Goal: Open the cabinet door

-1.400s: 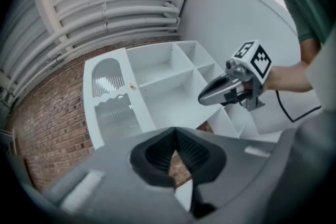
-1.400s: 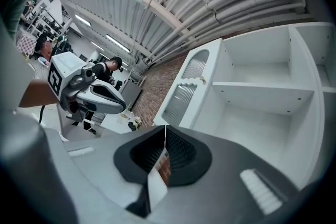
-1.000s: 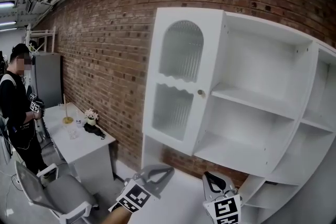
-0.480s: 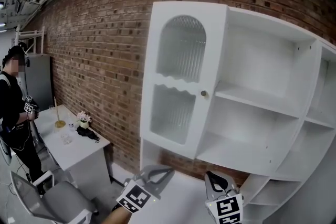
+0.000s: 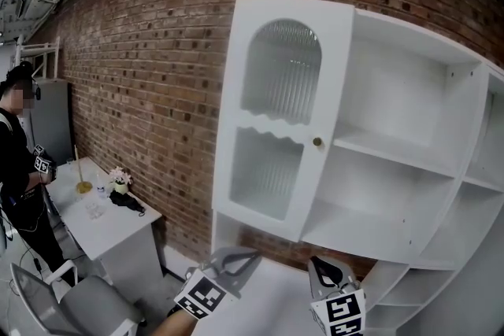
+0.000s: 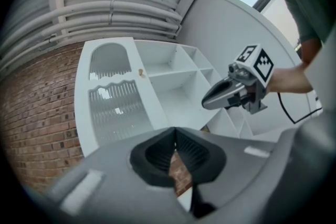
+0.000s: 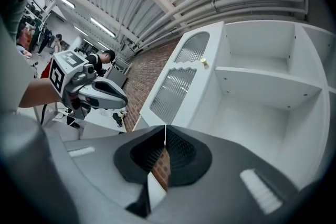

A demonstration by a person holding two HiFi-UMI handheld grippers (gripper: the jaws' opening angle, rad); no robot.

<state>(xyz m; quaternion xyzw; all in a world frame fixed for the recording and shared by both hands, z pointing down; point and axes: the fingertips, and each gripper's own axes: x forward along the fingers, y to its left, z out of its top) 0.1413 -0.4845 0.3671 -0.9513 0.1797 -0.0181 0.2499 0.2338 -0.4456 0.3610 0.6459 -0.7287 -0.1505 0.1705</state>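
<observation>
The white cabinet [image 5: 409, 169] stands against the brick wall. Its door [image 5: 279, 122] has two ribbed glass panels and a small gold knob [image 5: 317, 142]. The knob edge overlaps the open shelves [image 5: 394, 155] to its right; how far the door stands out I cannot tell. My left gripper [image 5: 246, 256] and right gripper [image 5: 324, 268] are low in the head view, well below the door and apart from it, both shut and empty. The door [image 6: 113, 92] shows beyond my left gripper [image 6: 175, 134], and the knob [image 7: 203, 62] above my right gripper [image 7: 166, 131].
A white desk [image 5: 118, 220] with flowers and small items stands at the left by the brick wall [image 5: 150, 67]. A grey chair [image 5: 71, 303] is in front of it. A person [image 5: 16, 161] stands at the far left. A white surface [image 5: 268, 299] lies under the grippers.
The head view has shifted: the cabinet door looks larger and its knob sits further right. The desk and the person have slid toward the left edge. Both grippers stay shut.
</observation>
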